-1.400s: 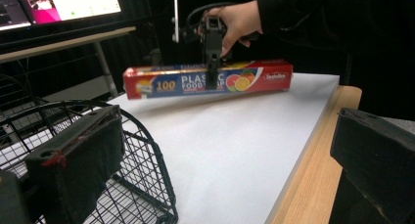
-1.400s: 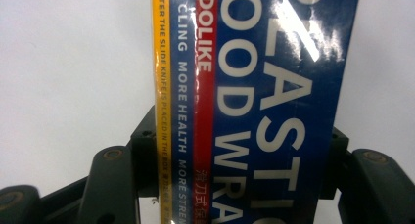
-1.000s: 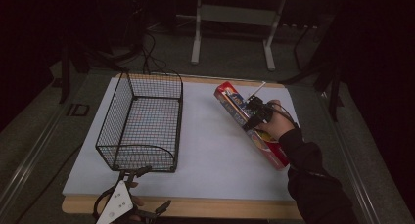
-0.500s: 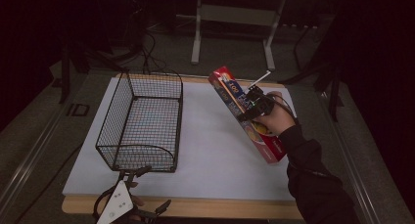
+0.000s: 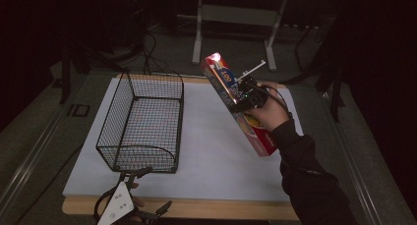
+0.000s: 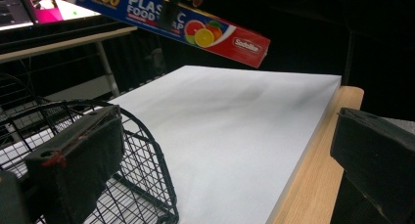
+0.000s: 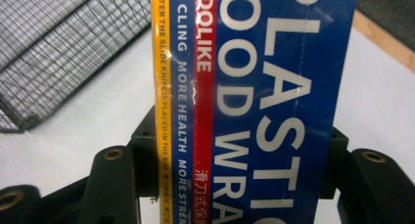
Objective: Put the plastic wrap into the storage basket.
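Observation:
A long blue and red box of plastic food wrap [image 5: 223, 82] hangs tilted above the right side of the white mat, its far end higher. My right gripper [image 5: 244, 95] is shut on the box's middle; in the right gripper view the box [image 7: 274, 87] stands between the two jaws of that gripper [image 7: 235, 155], which press on its sides. My left gripper [image 5: 147, 190] rests at the table's front edge, just in front of the wire basket [image 5: 147, 158]. Its jaws stand wide apart in the left gripper view [image 6: 220, 170] with nothing between them. The lifted box [image 6: 195, 31] crosses the top of that view.
The black wire basket [image 6: 142, 170] stands on the left half of the white mat [image 5: 211, 151], also seen at the upper left as the basket [image 7: 58, 38] in the right gripper view. A wooden table edge [image 6: 313, 175] runs along the front. Metal stand legs [image 5: 199, 33] rise beyond the table.
The right hand has lifted the wrap box off the mat and carried it up and slightly toward the basket, its far end tilting higher. The left gripper has stayed where it was.

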